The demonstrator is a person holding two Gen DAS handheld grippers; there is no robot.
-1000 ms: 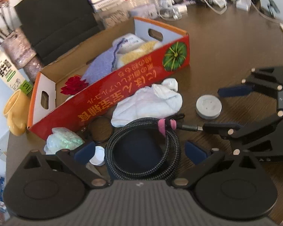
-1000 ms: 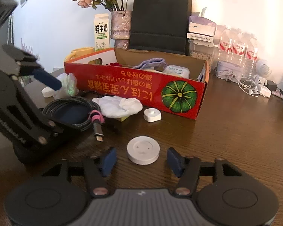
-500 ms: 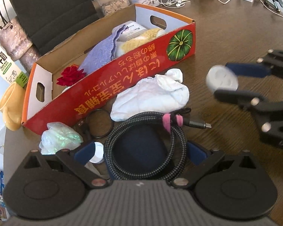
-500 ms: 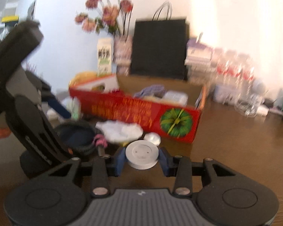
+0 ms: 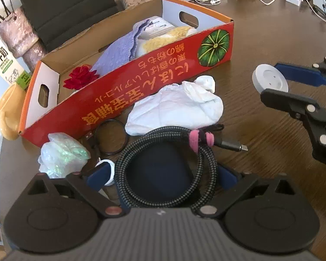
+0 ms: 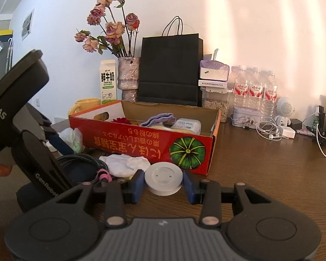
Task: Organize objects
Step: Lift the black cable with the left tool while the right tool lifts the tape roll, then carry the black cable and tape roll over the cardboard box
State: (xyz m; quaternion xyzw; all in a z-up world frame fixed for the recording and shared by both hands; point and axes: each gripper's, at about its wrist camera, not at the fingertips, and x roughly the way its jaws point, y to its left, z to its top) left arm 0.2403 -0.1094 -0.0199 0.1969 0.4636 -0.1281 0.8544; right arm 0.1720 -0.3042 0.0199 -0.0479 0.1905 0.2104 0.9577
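Now right gripper (image 6: 164,183) pinches one white puck (image 6: 163,175); left gripper (image 5: 163,174) (closing) straddles one cable coil (image 5: 166,165)

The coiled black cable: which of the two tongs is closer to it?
Left. The left tongs straddle the coiled cable, closing on it. The right tongs are off to its side, holding a white disc.

At the bottom of the frame the left gripper (image 5: 163,174) is closing its jaws around a coiled braided cable (image 5: 166,167) lying over a dark blue pouch (image 5: 158,174). Above it sits a crumpled white cloth (image 5: 176,108) beside a red cardboard box (image 5: 128,82). At the right edge, the right gripper (image 5: 271,84) clamps a white round puck (image 5: 269,80) above the wooden table (image 5: 260,43).
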